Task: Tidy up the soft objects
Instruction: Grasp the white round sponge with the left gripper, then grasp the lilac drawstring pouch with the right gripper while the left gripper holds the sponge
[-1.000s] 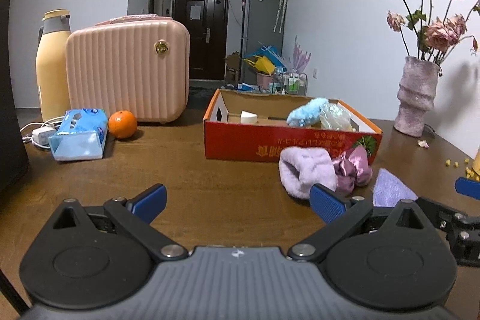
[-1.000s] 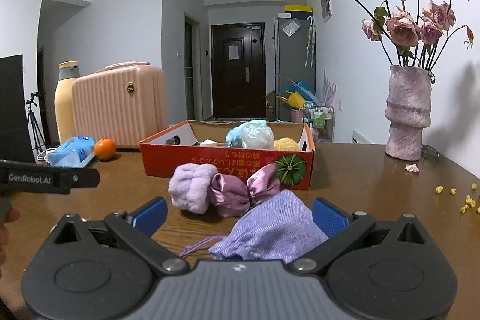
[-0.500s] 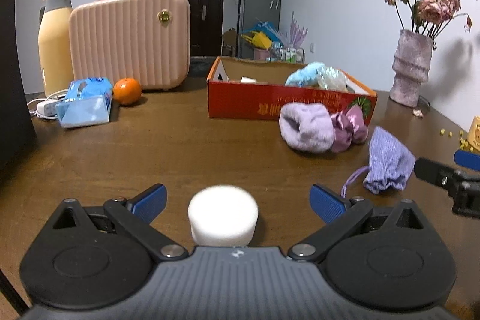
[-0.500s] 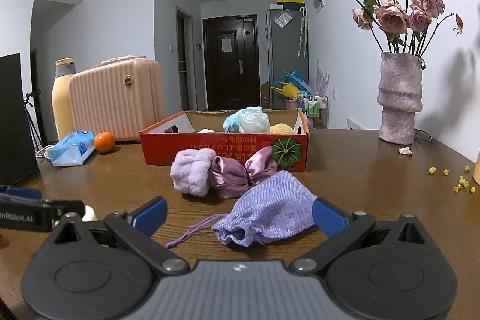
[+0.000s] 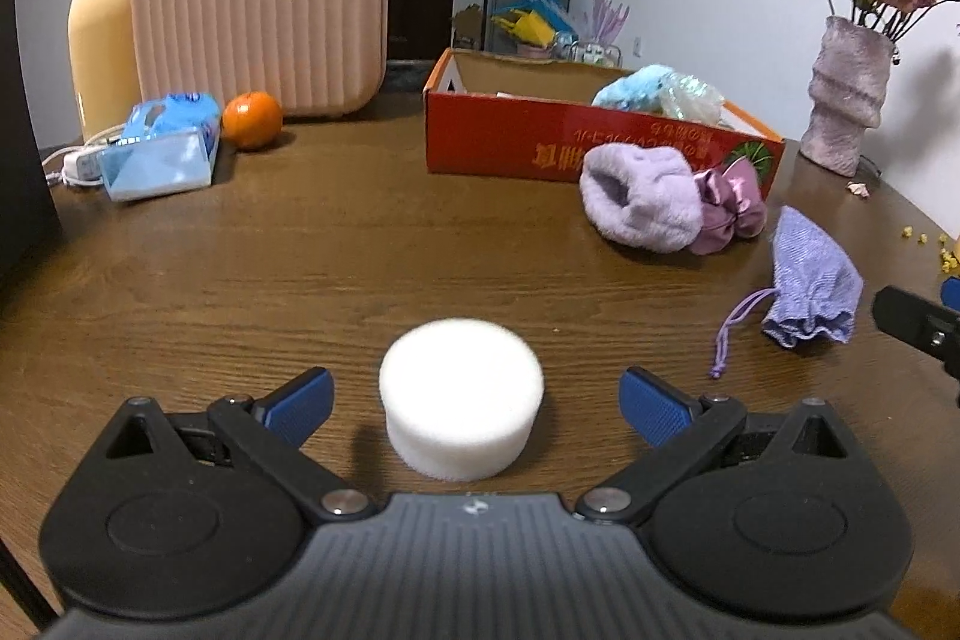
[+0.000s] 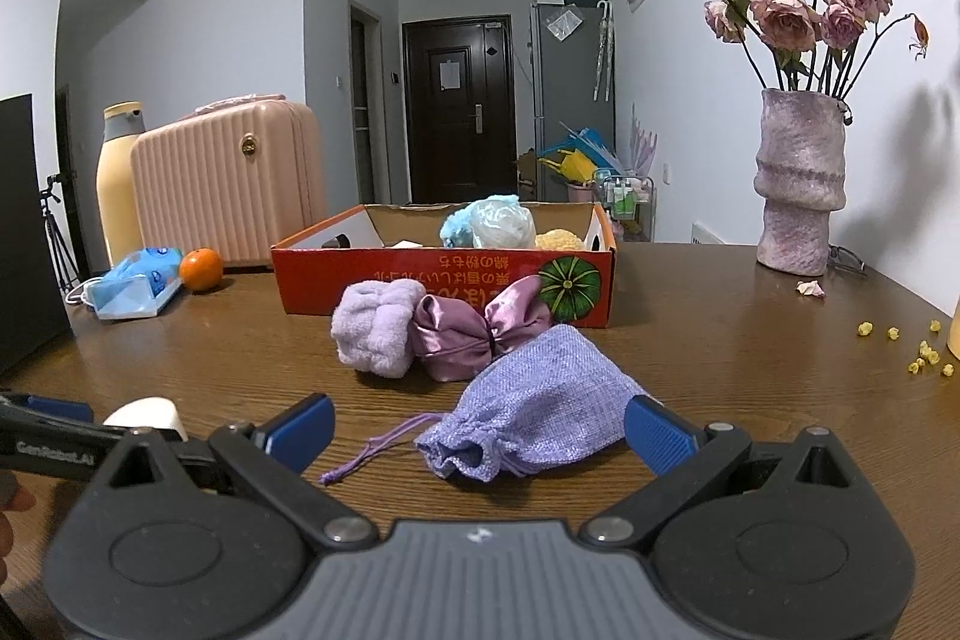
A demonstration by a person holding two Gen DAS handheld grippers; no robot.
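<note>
We've got the left gripper (image 5: 474, 409) wide open and empty around the squishy white foam puck (image 5: 461, 406), so we'd pinch its sides gently.

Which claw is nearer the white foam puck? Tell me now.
Left. The left claw is open with the white foam puck between its fingers; the right claw is off to the side, open around the purple drawstring pouch.

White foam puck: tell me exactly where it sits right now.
In the left wrist view the white foam puck sits on the wooden table, between the open left gripper's fingers, untouched by either. The lavender drawstring pouch lies to its right.
</note>
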